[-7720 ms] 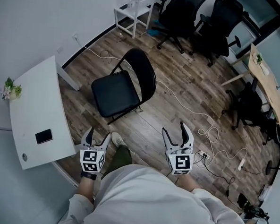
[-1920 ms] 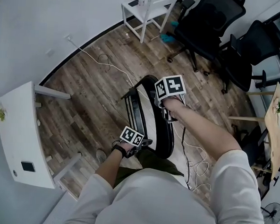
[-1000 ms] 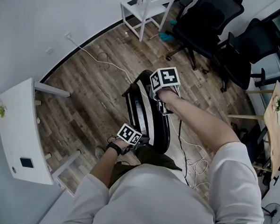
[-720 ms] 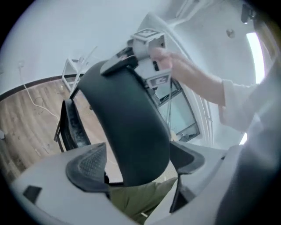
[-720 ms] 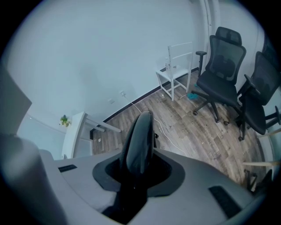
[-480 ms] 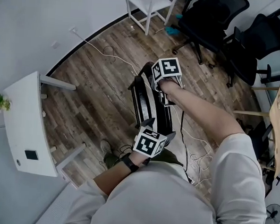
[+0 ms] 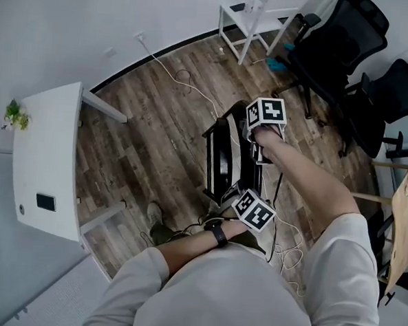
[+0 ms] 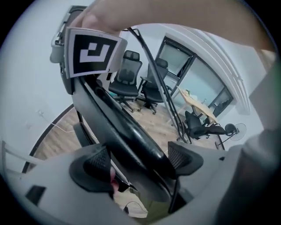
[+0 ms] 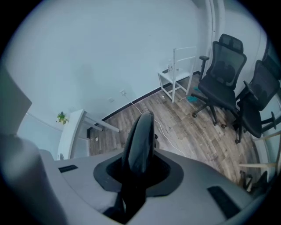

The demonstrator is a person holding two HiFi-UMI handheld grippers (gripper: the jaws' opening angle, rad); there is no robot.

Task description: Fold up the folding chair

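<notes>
The black folding chair (image 7: 225, 160) stands nearly flat on the wooden floor, seat swung up against the back. My right gripper (image 7: 258, 147) comes down on the top of the backrest (image 9: 141, 136). The backrest fills the gap of the right gripper (image 9: 139, 168), and its jaws are closing on it. My left gripper (image 7: 235, 193) is at the near, lower end of the chair. In the left gripper view the padded seat edge (image 8: 118, 127) runs slantwise through the left gripper (image 8: 138, 160) and touches both pads.
A white table (image 7: 49, 156) with a dark phone (image 7: 46, 201) stands at the left. A white stand (image 7: 258, 17) and black office chairs (image 7: 342, 43) are at the back. A white cable (image 7: 178, 78) trails over the floor. My shoe (image 7: 154, 214) is beside the chair.
My left gripper has risen with the seat edge towards the backrest, so the chair is folded flatter. The right gripper stays on the backrest top.
</notes>
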